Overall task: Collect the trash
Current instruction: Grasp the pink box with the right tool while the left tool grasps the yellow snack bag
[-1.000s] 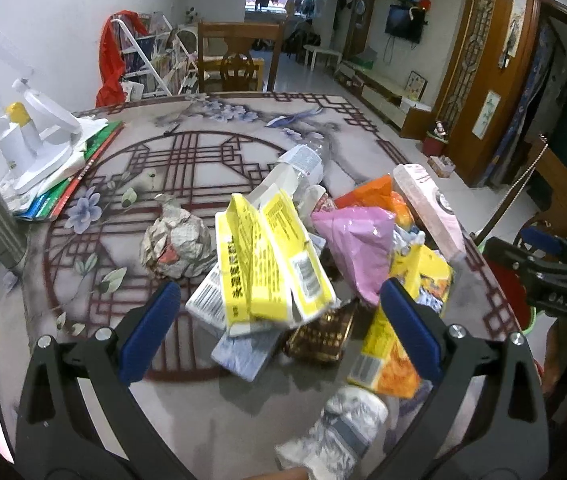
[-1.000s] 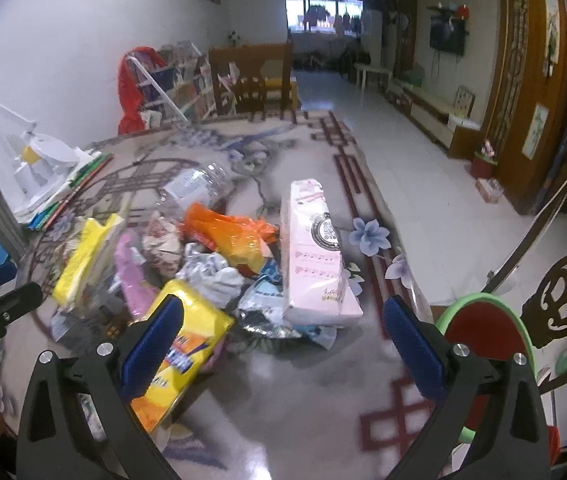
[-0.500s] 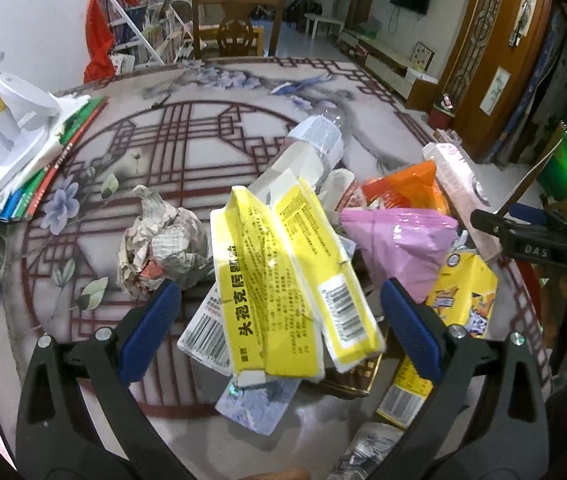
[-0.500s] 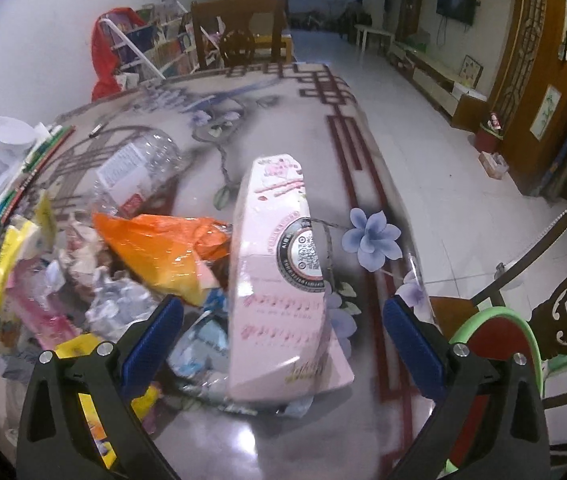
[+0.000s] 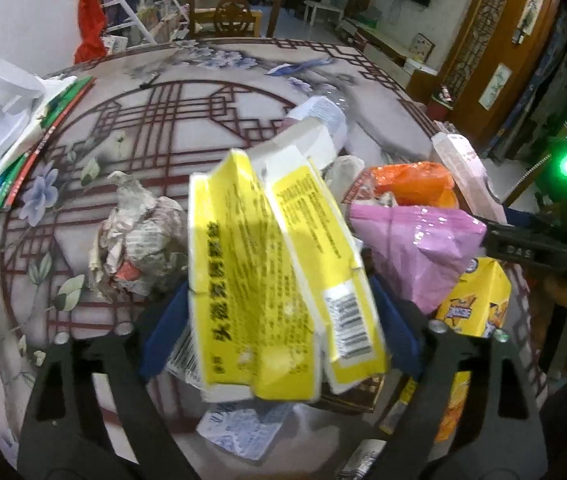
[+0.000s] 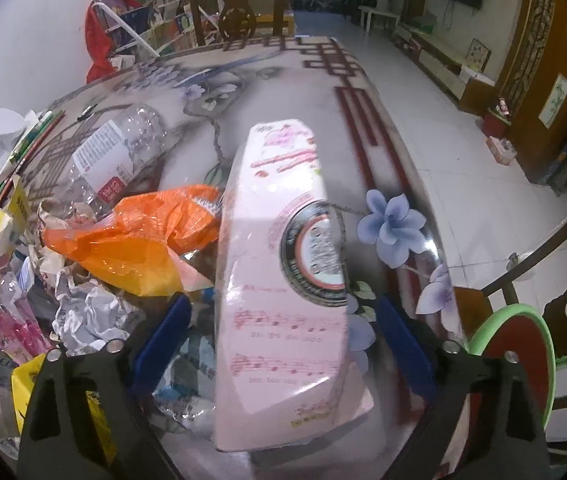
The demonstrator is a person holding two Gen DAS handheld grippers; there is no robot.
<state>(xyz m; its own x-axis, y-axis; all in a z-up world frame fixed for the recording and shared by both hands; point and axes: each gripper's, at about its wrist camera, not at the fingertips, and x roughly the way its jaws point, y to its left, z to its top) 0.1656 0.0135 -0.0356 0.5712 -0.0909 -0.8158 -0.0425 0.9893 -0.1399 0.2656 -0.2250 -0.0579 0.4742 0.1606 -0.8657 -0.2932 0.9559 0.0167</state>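
- A living room with tiled floor; a round patterned worktop (image 5: 211,120) carries a heap of trash toward its near and right edge.
- Step in hand, as I judge it: both tools are at the grasp stage, each lined up on one piece of the heap.
- The left hand-held gripper (image 5: 279,332) has its blue pads either side of the yellow box (image 5: 267,280); contact looks likely, but I cannot tell whether it is truly pinched.
- The right hand-held gripper (image 6: 283,336) is spread, its pads apart from the pink pack (image 6: 283,280) lying between them near the worktop's right edge.
- Next move calls for closing on the pink pack, then carrying it to the bin (image 6: 523,356), which sits off the worktop's right edge.
- Count: one yellow box, one pink pack, one orange bag (image 6: 131,248), one clear bottle (image 6: 115,160), one pink bag (image 5: 415,248), one newspaper wad (image 5: 135,248); smaller scraps too jumbled to count.
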